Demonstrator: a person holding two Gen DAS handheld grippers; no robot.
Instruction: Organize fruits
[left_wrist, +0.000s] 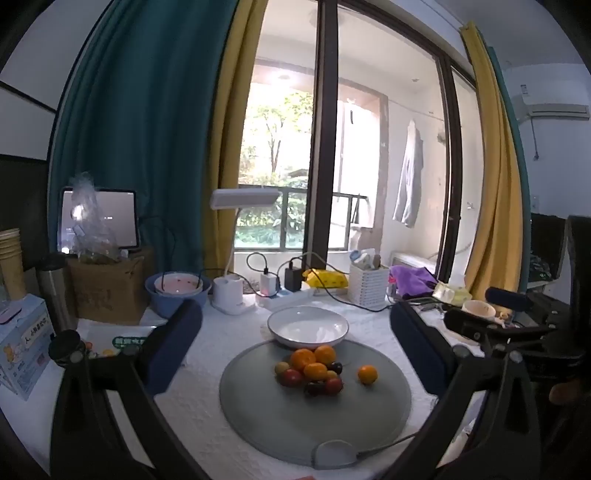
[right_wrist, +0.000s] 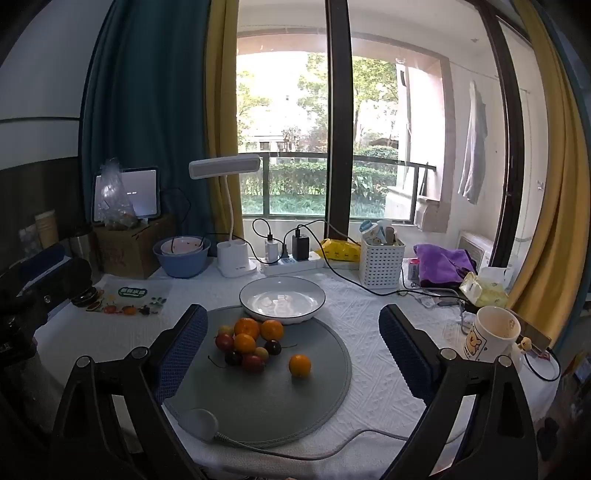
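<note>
Both tongs hang above the near edge of the worktop (right_wrist: 369, 332), neither holding anything: left tongs (left_wrist: 295, 339) wide, right tongs (right_wrist: 293, 343) wide, each framing the fruit, which reads as a staging pose before a 1st pick. The fruit sits on a round grey mat (right_wrist: 258, 398) near the middle of the worktop: a touching cluster (right_wrist: 249, 343) of 3 small oranges with dark red and pale cherry tomatoes or similar, which of these I cannot tell, and 1 lone orange (right_wrist: 299, 364) apart to its right. An empty white plate (right_wrist: 282, 298) overlaps the mat's far edge, likely the destination. A cable with a pale puck (right_wrist: 199, 424) runs off the mat's near edge; the mat may be a warming pad. Cluster count is uncertain, since the front fruit hide those behind. Lower tong arms cut off the worktop's near corners.
</note>
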